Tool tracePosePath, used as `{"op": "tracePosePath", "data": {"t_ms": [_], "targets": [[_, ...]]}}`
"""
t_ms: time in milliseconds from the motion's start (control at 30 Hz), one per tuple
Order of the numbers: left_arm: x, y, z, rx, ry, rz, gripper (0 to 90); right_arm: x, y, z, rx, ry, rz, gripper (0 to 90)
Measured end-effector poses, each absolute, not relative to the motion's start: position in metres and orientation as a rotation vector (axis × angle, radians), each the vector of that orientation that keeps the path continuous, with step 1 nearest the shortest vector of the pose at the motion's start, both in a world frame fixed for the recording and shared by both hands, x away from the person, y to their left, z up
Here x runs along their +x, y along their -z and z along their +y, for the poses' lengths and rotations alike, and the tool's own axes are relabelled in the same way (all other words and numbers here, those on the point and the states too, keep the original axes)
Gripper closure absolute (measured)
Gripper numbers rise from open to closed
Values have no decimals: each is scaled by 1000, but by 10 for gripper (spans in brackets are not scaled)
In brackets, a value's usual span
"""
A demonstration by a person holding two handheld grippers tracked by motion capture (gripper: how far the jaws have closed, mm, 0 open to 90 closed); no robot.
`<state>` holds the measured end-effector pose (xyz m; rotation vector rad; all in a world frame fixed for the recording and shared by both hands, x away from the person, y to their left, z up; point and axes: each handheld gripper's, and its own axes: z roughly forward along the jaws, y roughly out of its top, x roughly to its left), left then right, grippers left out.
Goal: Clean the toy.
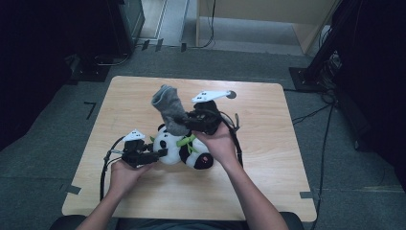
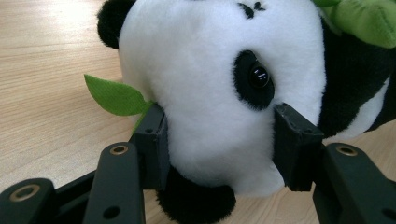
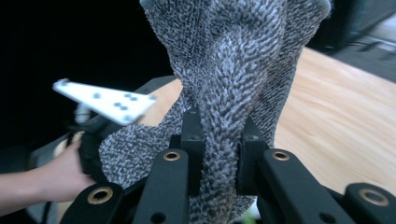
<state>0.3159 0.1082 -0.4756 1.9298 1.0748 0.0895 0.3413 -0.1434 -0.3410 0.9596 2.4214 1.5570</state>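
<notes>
Your left gripper (image 1: 155, 154) sits at the near left of the wooden surface (image 1: 268, 143) in the high view, its jaws pressed against the white head of the toy panda (image 1: 179, 148), which lies on its side near the middle of the surface. Your left hand (image 1: 125, 173) holds that gripper from the near side. Just right of the panda and a little farther, your right gripper (image 1: 187, 120) is raised off the surface, and the grey sock (image 1: 168, 108) stands up from its jaws, its open end leaning left. Your right hand (image 1: 218, 139) wraps the gripper body from below.

From the left gripper view, your left gripper (image 2: 219, 144) is closed on the panda (image 2: 210, 70): both jaws dent the white plush below its black eye patch. A green leaf (image 2: 114, 95) pokes out at the left, over the surface (image 2: 42, 70).

From the right gripper view, your right gripper (image 3: 220, 149) is narrow, pinching a fold of the sock (image 3: 233, 56) between both jaws. Your left hand (image 3: 46, 177) shows at the lower left, and the surface (image 3: 336, 121) lies at the right.
</notes>
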Motion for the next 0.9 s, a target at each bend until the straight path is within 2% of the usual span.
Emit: {"op": "tracePosePath", "data": {"t_ms": [200, 333, 900], "targets": [[313, 476, 108, 1931, -106, 1068, 457, 347, 372, -114, 965, -1545, 2564, 790], [313, 477, 108, 1934, -109, 1075, 458, 358, 400, -107, 1018, -1343, 2634, 786], [320, 476, 109, 1954, -73, 1085, 461, 370, 415, -157, 1195, -1253, 2552, 790]]}}
